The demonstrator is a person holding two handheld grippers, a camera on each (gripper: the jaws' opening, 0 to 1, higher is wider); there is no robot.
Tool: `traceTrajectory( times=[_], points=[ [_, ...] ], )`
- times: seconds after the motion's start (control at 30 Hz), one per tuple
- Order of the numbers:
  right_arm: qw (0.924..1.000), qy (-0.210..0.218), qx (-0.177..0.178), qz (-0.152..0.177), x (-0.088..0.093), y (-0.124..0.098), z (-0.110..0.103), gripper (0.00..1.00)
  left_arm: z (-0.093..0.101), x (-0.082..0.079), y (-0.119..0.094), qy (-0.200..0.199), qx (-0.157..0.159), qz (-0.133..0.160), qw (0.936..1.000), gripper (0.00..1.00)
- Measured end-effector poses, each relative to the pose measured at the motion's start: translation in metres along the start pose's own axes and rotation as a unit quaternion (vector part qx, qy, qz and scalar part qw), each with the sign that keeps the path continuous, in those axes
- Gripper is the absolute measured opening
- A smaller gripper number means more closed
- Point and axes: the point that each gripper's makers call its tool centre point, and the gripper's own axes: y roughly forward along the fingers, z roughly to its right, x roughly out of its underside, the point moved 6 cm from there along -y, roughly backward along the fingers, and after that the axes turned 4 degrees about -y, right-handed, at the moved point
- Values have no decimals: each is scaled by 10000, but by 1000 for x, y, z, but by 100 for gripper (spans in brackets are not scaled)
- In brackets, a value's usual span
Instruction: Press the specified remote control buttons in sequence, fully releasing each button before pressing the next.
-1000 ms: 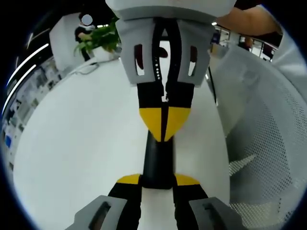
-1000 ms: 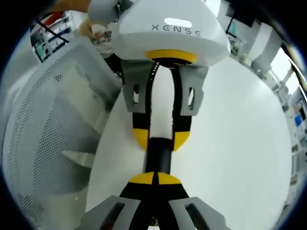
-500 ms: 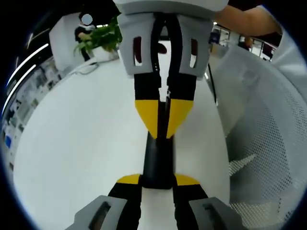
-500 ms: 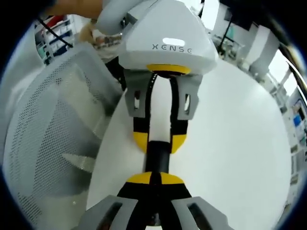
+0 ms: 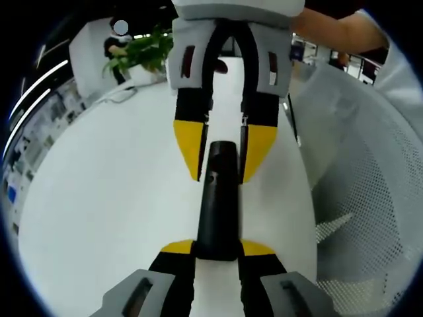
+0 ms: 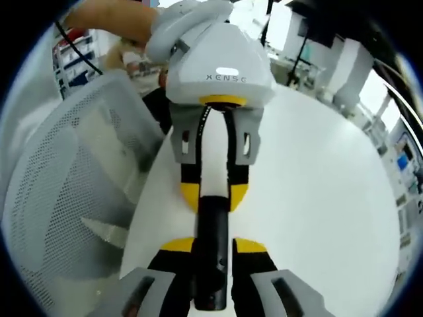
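Remote (image 5: 217, 198) lengthwise between grippers; left gripper (image 5: 218, 246) clamps near end.

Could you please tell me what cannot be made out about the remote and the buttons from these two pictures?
- Button labels: the remote appears as a plain black bar in the left gripper view, too dark and small to read.
- Its near end: hidden between the left tongs.
- Right gripper view: the remote's lower end blurs between the right tongs.
- Whether the right tongs touch the remote: unclear.
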Motion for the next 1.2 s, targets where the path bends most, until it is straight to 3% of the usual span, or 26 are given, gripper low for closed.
traceTrajectory(
  times=[0.27,0.67,0.93,1.2],
  points=[
    [9985,237,129,475,3,-8,-2,30,0,0,0,21,-7,-5,10000,24],
    [9936,573,490,839,22,-24,1,37,0,0,0,26,-30,15,10000,24],
    [9896,756,772,944,42,-35,1,38,0,0,0,20,-53,33,10000,24],
    [9878,966,802,917,61,-37,-5,38,1,0,-1,2,-68,62,10000,24]
  ],
)
